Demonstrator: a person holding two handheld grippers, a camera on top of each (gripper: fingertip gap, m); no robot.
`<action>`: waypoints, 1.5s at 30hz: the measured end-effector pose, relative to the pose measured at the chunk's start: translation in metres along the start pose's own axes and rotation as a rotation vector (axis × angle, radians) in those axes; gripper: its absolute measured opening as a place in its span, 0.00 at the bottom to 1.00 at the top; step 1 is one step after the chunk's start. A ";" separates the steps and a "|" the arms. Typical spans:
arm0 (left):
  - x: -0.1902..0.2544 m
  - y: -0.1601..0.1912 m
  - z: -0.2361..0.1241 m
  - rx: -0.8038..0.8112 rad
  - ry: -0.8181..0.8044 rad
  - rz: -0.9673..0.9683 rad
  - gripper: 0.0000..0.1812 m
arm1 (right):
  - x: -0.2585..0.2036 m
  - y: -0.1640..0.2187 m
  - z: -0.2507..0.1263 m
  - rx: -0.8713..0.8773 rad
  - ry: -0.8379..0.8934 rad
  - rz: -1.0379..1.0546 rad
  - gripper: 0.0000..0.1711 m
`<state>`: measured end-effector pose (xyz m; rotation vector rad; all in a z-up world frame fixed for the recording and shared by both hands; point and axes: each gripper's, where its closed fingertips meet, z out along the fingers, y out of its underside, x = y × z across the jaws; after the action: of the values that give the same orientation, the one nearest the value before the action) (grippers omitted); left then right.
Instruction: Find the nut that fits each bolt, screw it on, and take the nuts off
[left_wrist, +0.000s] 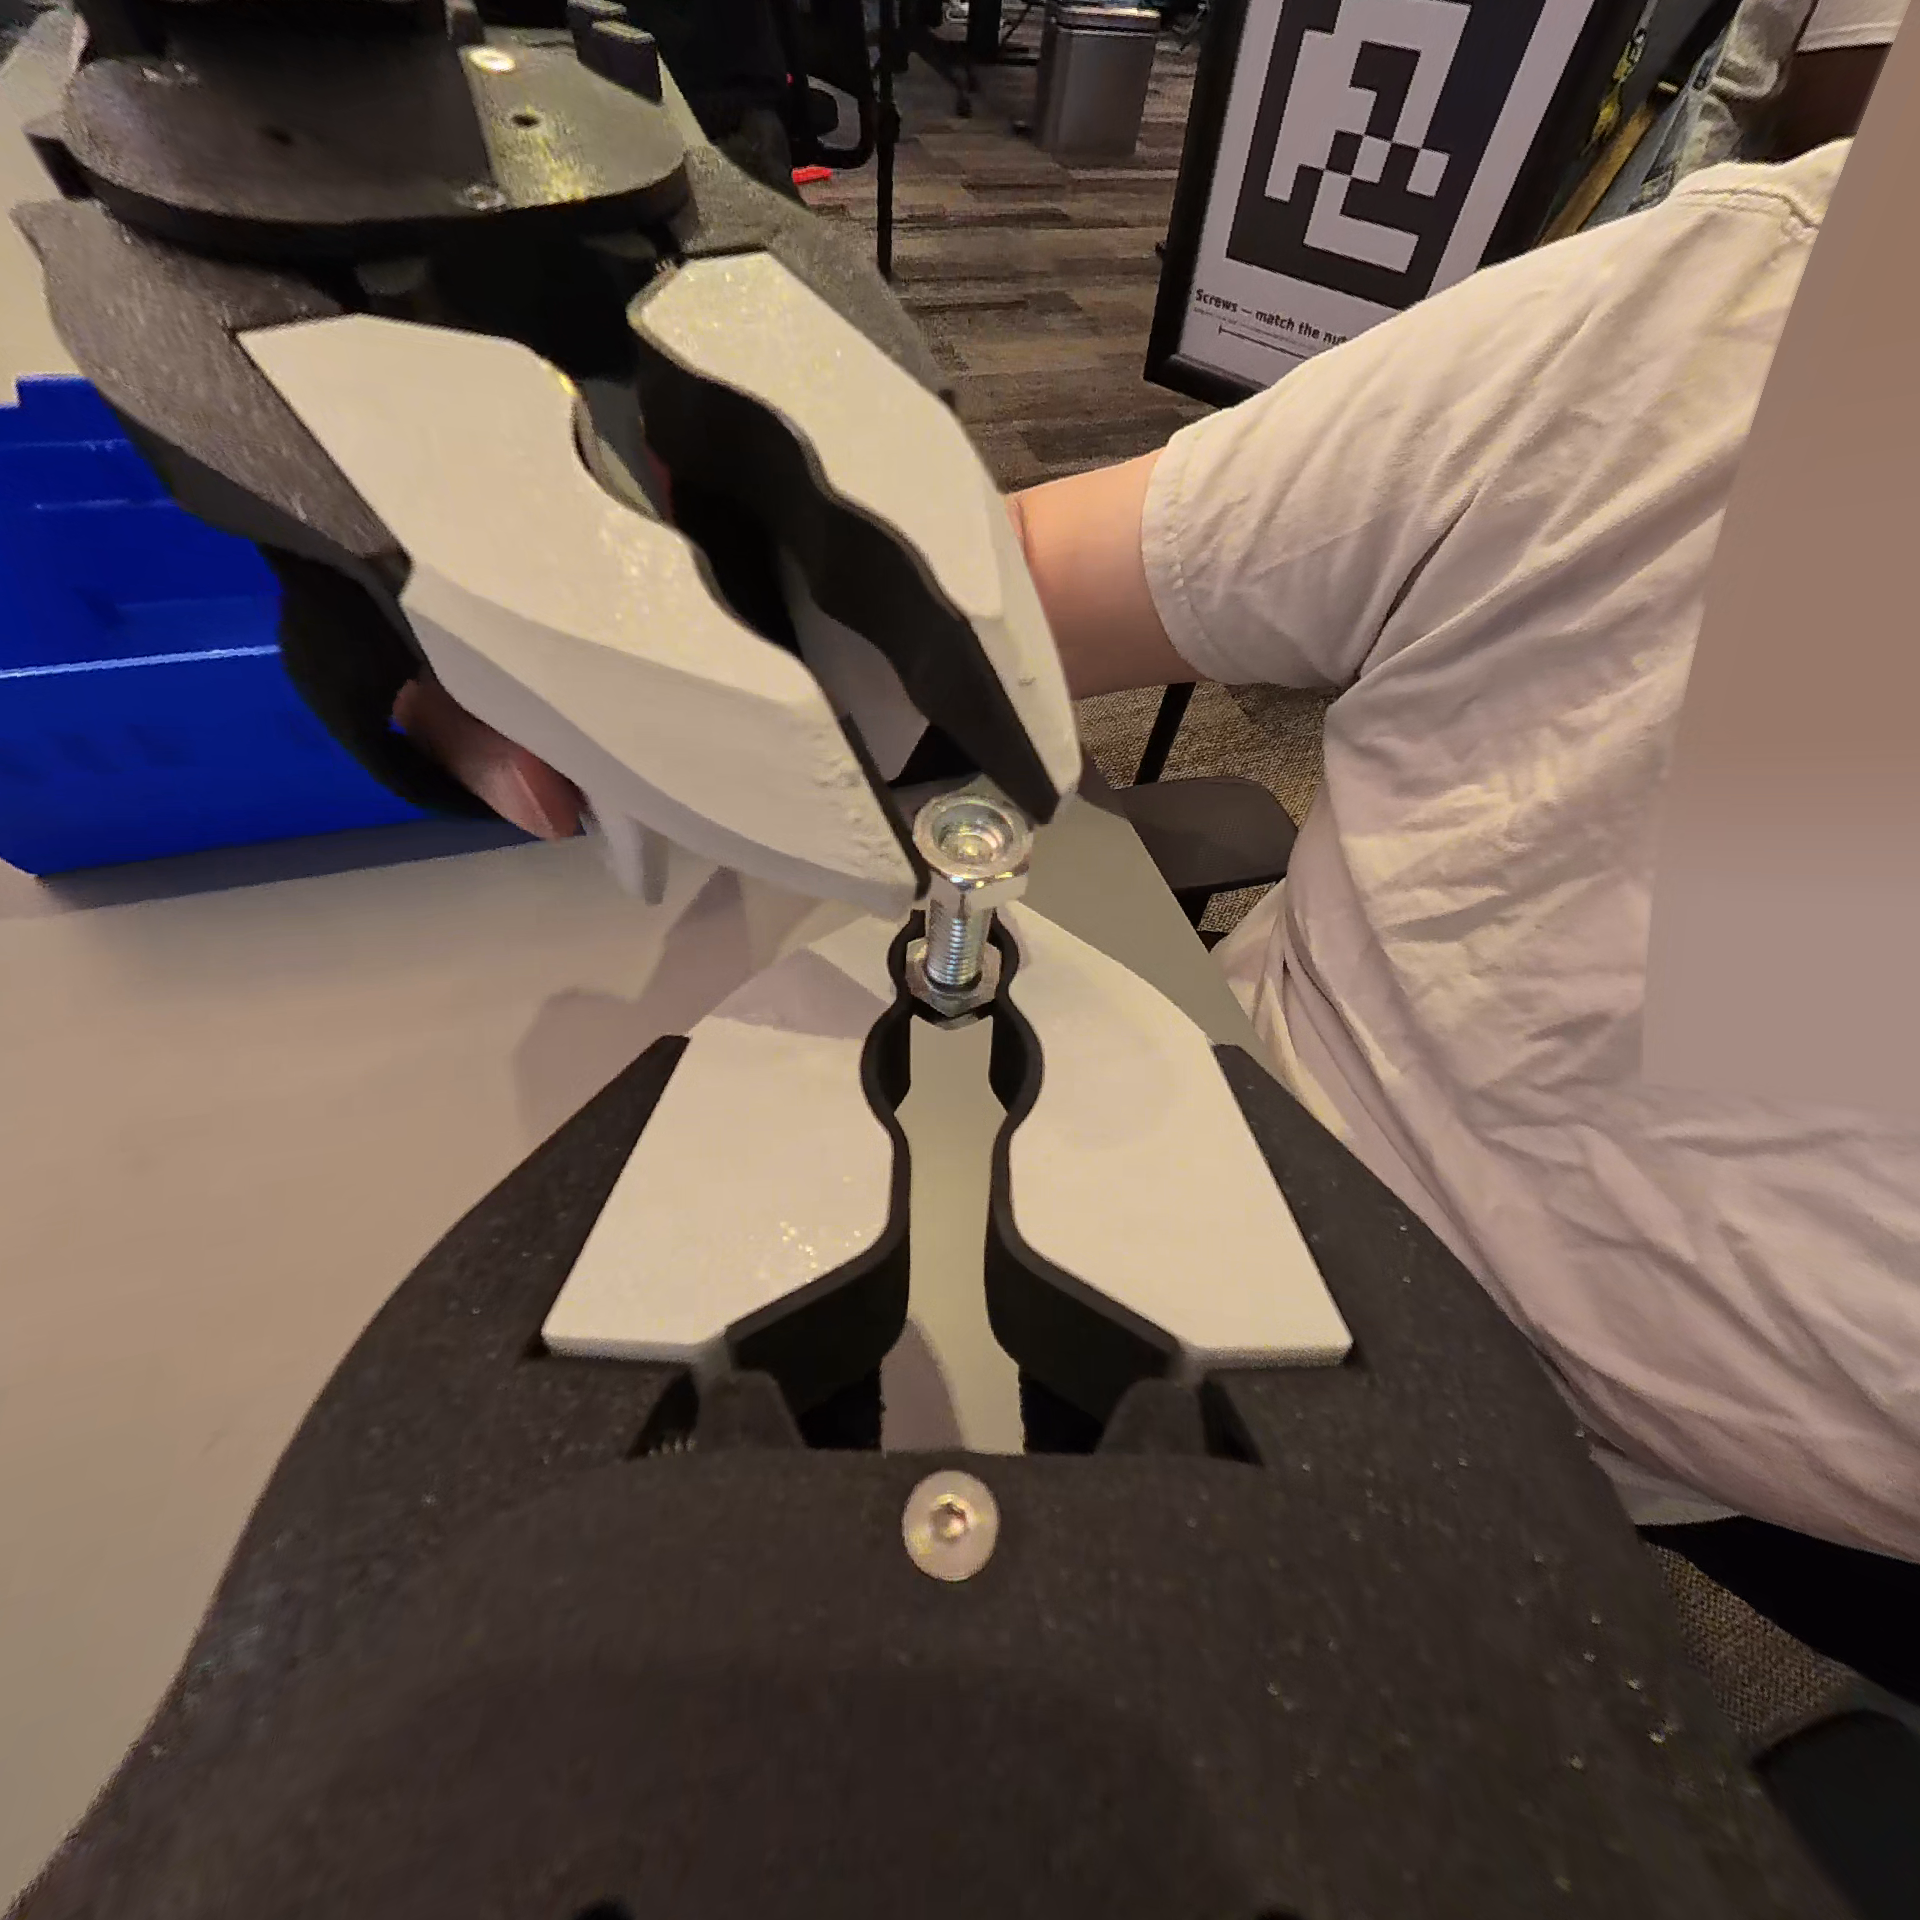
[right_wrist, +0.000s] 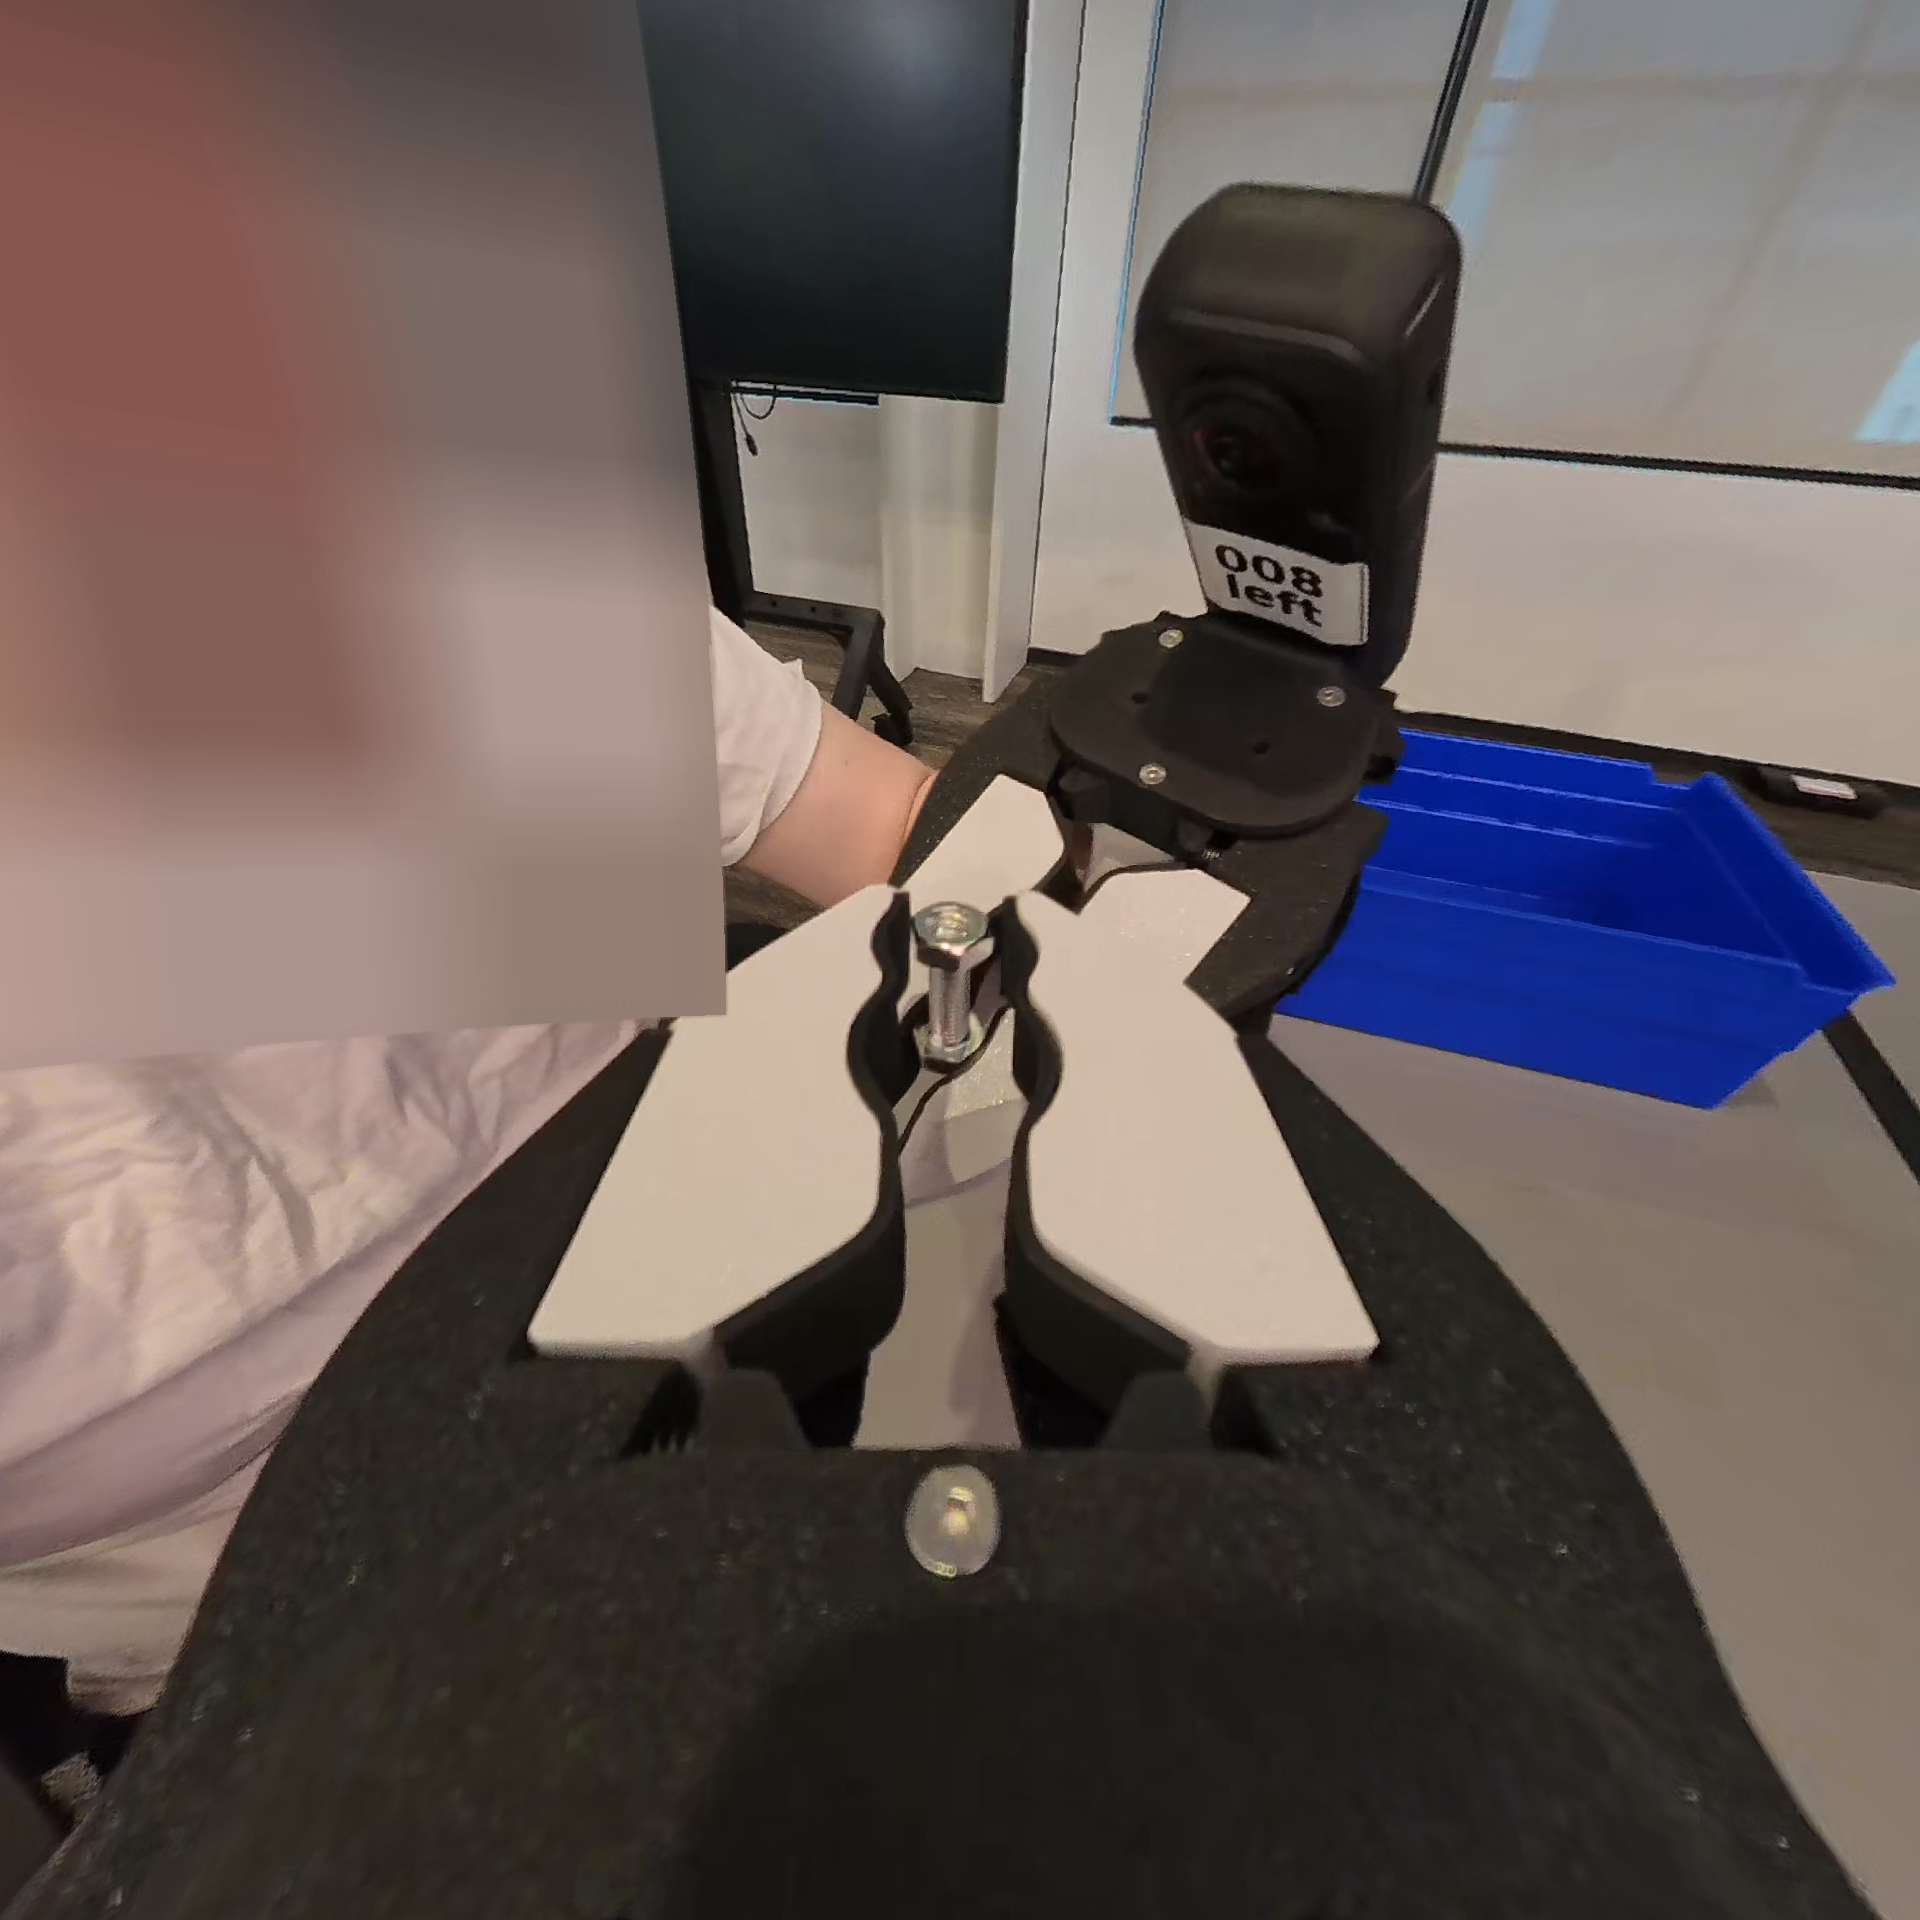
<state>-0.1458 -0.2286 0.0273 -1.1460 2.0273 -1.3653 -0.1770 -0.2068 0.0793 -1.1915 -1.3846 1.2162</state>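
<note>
The bolt is held in the air above the grey table, between the two grippers, with its hexagonal head up and its threaded shank pointing down. A nut sits on the lower part of the thread, apart from the head, with bare thread between them.

In the left wrist view, the left gripper comes in from below, its fingers nearly closed and clamped around the nut at their tips. The right gripper reaches in from the upper left, tilted downward, and its fingers pinch the bolt head between their tips. A hand shows under that gripper's body.

In the right wrist view, the right gripper has the bolt head squeezed between its finger tips, and the shank with the nut hangs down in the gap between the fingers. The left gripper faces it from beyond, carrying a black camera with a white label on top.

A blue bin stands on the table behind the left gripper. The person wears a white T-shirt. A framed sign with a black-and-white marker stands on the floor behind.
</note>
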 end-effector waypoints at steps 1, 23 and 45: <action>0.000 0.000 0.000 -0.003 -0.002 0.001 0.05 | -0.001 0.001 0.000 -0.002 -0.007 0.002 0.09; -0.026 0.005 -0.012 -0.035 -0.173 -0.049 0.05 | 0.025 0.010 -0.002 -0.125 0.216 0.051 0.08; -0.043 0.004 -0.027 -0.005 -0.257 -0.096 0.05 | 0.037 0.011 -0.010 -0.259 0.426 -0.058 0.14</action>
<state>-0.1433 -0.1780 0.0312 -1.3613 1.8151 -1.1872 -0.1708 -0.1684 0.0709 -1.4783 -1.2621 0.6995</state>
